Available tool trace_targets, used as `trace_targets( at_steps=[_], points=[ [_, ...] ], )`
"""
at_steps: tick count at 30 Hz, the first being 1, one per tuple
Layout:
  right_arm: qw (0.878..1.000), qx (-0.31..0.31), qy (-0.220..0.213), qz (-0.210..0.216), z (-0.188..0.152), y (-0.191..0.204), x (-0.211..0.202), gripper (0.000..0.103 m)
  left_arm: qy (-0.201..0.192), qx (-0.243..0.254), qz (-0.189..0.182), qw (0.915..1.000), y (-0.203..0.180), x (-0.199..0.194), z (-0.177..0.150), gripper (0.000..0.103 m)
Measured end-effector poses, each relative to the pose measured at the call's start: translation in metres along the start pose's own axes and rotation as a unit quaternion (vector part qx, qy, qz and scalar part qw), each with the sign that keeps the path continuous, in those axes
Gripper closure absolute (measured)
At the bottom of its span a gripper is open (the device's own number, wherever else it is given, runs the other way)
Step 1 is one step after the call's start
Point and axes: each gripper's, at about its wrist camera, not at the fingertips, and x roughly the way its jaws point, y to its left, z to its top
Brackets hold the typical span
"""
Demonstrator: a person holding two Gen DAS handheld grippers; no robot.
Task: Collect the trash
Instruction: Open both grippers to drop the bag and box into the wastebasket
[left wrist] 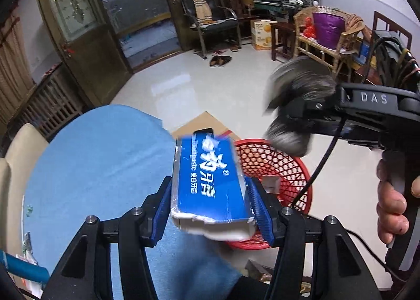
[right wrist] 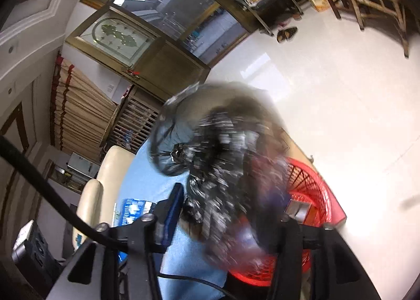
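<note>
Over the blue worktop [left wrist: 86, 158] and red basket [left wrist: 296, 168], the left gripper [left wrist: 210, 210] fingers clamp a light, crushable toothpaste box [left wrist: 210, 182] across its sides, while the right gripper [right wrist: 225, 221] pinches a limp black bag [right wrist: 223, 163].

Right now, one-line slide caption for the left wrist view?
Left gripper holds blue toothpaste box beside red mesh basket; right gripper carries crumpled black bag.
</note>
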Motion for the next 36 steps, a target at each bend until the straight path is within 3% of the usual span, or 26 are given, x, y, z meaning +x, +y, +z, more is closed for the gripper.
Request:
trace_targets(
  at_steps=[4, 9, 11, 21, 30, 33, 36],
  points=[
    [1.0, 0.018, 0.004, 0.009, 0.006, -0.003, 0.006, 0.042, 0.0, 0.006, -0.013, 0.9999, -0.004, 0.002, -0.002, 0.042],
    [1.0, 0.016, -0.002, 0.01, 0.012, 0.003, 0.009, 0.042, 0.002, -0.003, -0.003, 1.0, 0.003, -0.001, -0.005, 0.039],
    [1.0, 0.012, -0.003, 0.01, 0.013, 0.007, 0.012, 0.042, 0.001, -0.012, 0.008, 0.9999, 0.008, -0.003, -0.007, 0.032],
    [1.0, -0.019, 0.015, 0.011, -0.002, 0.018, 0.028, 0.042, -0.024, -0.05, 0.072, 0.9958, 0.054, -0.027, -0.03, 0.031],
    [0.998, -0.05, 0.033, 0.011, -0.021, 0.023, 0.039, 0.042, -0.032, -0.102, 0.171, 0.9795, 0.094, -0.048, -0.056, 0.029],
    [0.997, -0.073, 0.037, 0.015, -0.029, 0.037, 0.039, 0.042, -0.05, -0.112, 0.203, 0.9715, 0.102, -0.062, -0.063, 0.017],
    [0.993, -0.108, 0.038, 0.017, -0.037, 0.058, 0.038, 0.042, -0.07, -0.12, 0.229, 0.9634, 0.111, -0.078, -0.07, 0.015]
  ],
)
